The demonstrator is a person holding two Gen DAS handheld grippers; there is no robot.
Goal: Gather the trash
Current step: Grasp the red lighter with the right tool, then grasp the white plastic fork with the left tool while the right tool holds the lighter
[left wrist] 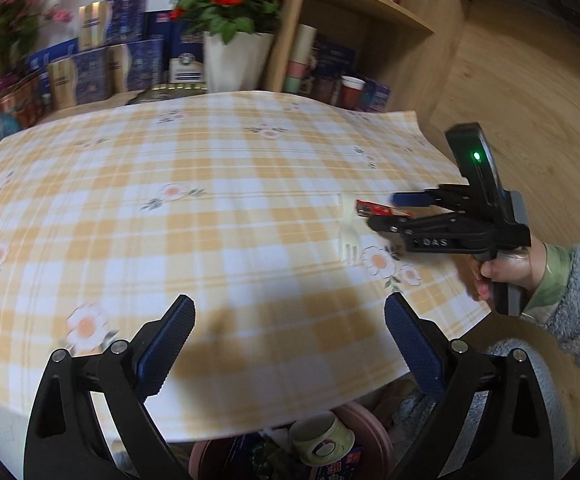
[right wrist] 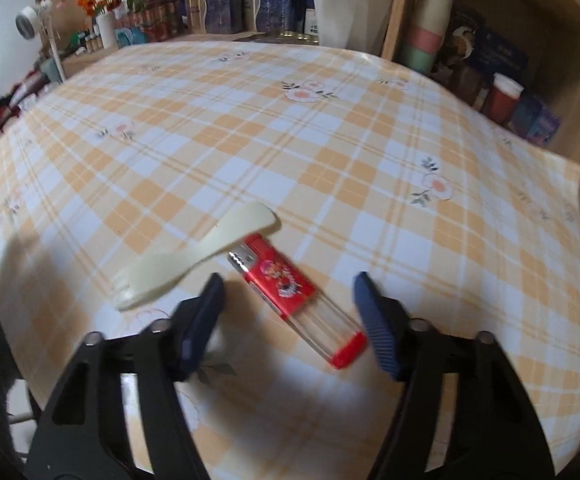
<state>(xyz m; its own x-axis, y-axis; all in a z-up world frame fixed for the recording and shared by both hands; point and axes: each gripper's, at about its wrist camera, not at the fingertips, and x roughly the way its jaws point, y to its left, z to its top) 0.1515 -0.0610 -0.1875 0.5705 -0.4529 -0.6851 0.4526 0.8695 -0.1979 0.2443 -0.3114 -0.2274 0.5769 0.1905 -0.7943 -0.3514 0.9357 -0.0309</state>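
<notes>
Fork [right wrist: 193,258] touching lighter [right wrist: 290,292]

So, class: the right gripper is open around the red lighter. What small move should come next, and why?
Probably close the right gripper on the lighter. Its fingers already flank the lighter's body, which lies on the checked tablecloth beside the plastic fork. The left gripper hangs open, away from both.

Checked table [right wrist: 330,140]: lighter [right wrist: 290,288], plastic fork [right wrist: 193,256].
</notes>
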